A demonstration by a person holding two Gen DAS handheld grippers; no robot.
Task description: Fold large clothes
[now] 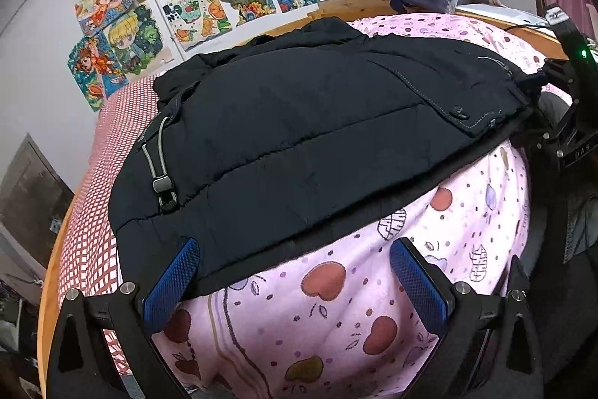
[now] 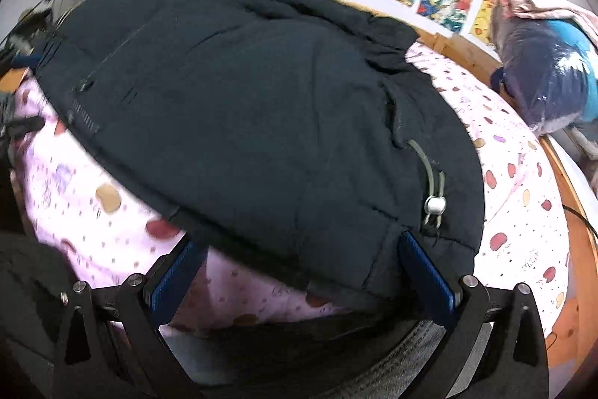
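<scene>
My left gripper (image 1: 293, 281) has its fingers spread wide, the left blue pad touching the hem of the black padded jacket (image 1: 299, 122). My right gripper (image 2: 302, 277) is likewise spread, straddling the hem's other corner beside the drawcord toggle (image 2: 434, 204). The jacket lies flat on the pink patterned quilt (image 1: 336, 316) covering the bed.

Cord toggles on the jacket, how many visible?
2. One dark toggle on the jacket hem corner near the left hand-held gripper; one white toggle at the corner by the right hand-held gripper. Others may be hidden underneath.
</scene>
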